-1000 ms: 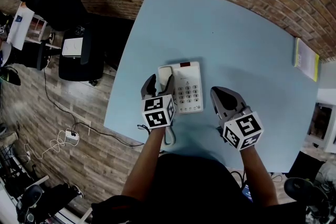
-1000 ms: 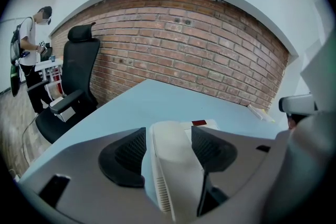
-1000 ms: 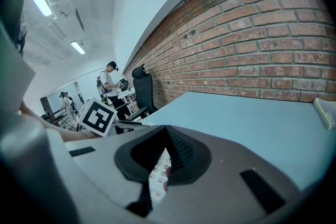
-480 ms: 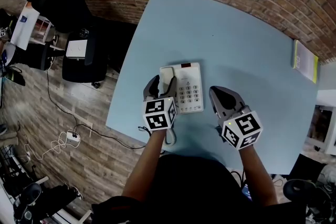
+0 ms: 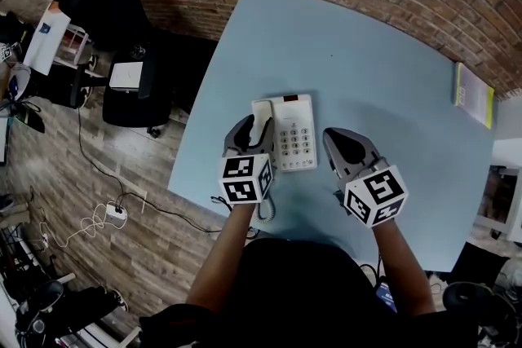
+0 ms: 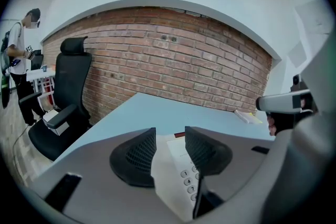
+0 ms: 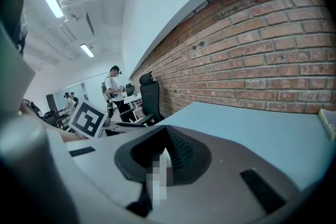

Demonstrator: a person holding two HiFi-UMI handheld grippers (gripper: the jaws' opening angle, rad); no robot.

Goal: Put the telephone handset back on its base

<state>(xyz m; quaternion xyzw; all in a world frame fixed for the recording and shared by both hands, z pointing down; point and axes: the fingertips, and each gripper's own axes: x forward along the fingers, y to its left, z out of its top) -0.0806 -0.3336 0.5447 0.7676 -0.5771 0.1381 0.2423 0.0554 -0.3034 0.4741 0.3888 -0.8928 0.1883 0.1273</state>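
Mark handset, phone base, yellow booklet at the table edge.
telephone handset [image 5: 260,109], head view, top end above the jaws.
telephone base [image 5: 295,141], head view, keypad.
yellow booklet [image 5: 475,93], head view, cover middle.

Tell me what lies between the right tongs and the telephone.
Nothing: only a bare strip of blue table separates the right tongs from the telephone, as the head view shows.

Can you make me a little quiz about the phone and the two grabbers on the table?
1. True or false: the right gripper holds the telephone.
2. What is between the left gripper's jaws? A) the handset B) a cup C) nothing
3. Fill in: the table is light ____.
Key: 1 false, its jaws are shut and empty. 2 A; those jaws are closing round it. 3 blue.
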